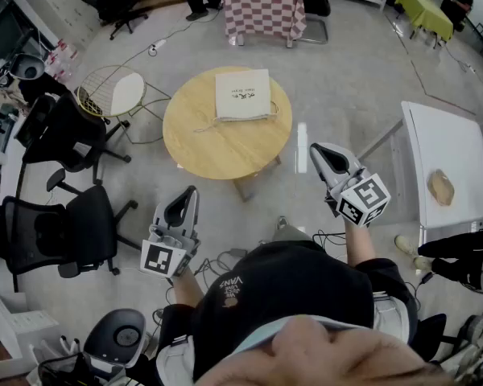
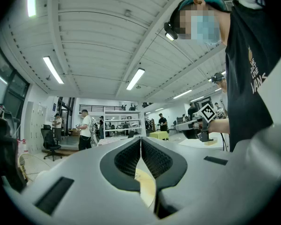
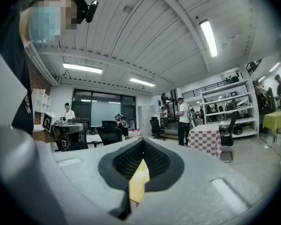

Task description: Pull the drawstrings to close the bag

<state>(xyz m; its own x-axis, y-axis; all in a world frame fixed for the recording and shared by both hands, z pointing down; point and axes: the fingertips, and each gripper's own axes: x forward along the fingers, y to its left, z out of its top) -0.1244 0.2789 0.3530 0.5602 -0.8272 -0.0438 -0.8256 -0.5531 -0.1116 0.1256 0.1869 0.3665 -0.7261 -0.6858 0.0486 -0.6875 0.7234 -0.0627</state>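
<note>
Left tongs, right tongs shut, empty; only head view shows bag on round table.

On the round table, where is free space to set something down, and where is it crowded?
The round table is bare across its near half and its left side, below and left of the cream bag. The bag fills the far part, and a drawstring trails from its left corner.

The left hand-held gripper and the right hand-held gripper are held level, well apart, pointing forward, each with its jaws pressed together.
</note>
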